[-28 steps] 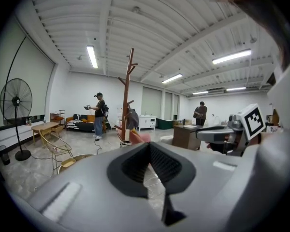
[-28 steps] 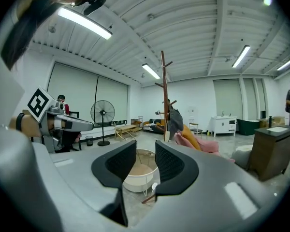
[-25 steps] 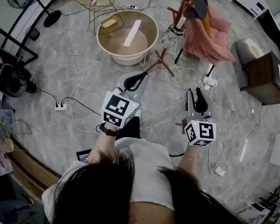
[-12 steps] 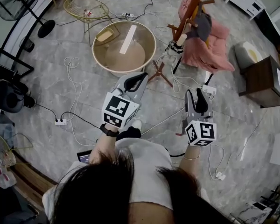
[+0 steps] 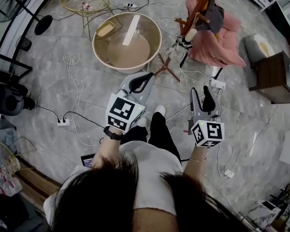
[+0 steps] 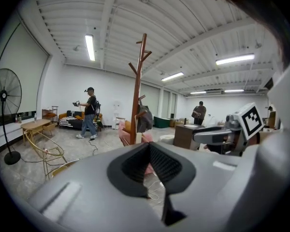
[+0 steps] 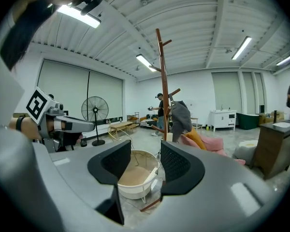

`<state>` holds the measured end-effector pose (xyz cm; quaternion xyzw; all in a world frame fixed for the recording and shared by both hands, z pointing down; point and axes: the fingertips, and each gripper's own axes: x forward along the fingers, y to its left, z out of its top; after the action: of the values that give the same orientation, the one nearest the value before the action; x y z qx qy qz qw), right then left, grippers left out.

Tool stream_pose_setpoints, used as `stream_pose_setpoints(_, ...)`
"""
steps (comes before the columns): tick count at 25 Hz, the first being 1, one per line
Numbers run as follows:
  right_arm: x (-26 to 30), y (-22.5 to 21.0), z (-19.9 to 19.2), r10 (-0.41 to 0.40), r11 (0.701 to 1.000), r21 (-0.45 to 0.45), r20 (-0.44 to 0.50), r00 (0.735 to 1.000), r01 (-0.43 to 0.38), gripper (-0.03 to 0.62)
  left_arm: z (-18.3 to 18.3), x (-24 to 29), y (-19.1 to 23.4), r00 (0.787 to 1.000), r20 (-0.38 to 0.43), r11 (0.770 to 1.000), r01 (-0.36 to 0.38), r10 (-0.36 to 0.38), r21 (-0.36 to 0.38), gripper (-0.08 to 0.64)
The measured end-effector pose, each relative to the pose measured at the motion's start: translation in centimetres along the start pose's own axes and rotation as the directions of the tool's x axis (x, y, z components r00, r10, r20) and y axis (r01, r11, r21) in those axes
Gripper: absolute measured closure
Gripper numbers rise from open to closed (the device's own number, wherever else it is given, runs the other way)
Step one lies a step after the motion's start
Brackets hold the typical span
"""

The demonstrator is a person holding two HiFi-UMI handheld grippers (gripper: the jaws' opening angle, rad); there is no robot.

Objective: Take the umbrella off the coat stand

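Judging the dark grey umbrella (image 5: 215,19), hung on a coat stand (image 5: 199,8) peg well ahead, as light, floppy and slippery, I'd grip its stiff core near the peg, left tongs (image 5: 149,75) clenched empty, right tongs (image 5: 200,92) just opened, holding nothing.

Tall brown wooden coat stand (image 7: 161,66), straight up on spread legs on the grey floor (image 7: 147,216), with short pegs poking out like twigs. Dark grey umbrella (image 7: 181,117), folded up and floppy, hanging from a peg about halfway up the pole and resting right against it.
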<state>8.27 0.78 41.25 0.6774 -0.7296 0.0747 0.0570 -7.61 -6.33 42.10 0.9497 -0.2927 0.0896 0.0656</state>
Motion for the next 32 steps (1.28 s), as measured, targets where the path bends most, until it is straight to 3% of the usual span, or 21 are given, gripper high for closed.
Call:
stream_pose_setpoints(9,5.6,-4.8,0.3,0.046,0.999,0.017,-0.004,0.999,-0.046,0.400,1.3,7.2,1.2,1.000,-0.009,1.000,-0.003,0.004,0.015,0.502)
stream_pose_setpoints(17,12.2,-9.1,2.7,0.105,0.994,-0.002,0.008,0.994,-0.105,0.390,5.1,14.2,4.1,0.998,0.033,0.999,-0.048,0.047,0.024,0.502)
stream_pose_setpoints(32,19.0,-11.3,3.3,0.186,0.981,-0.060,0.019,0.982,-0.184,0.376,7.4,19.0,7.3,0.989,0.066,0.991,-0.134,0.132,0.026,0.502)
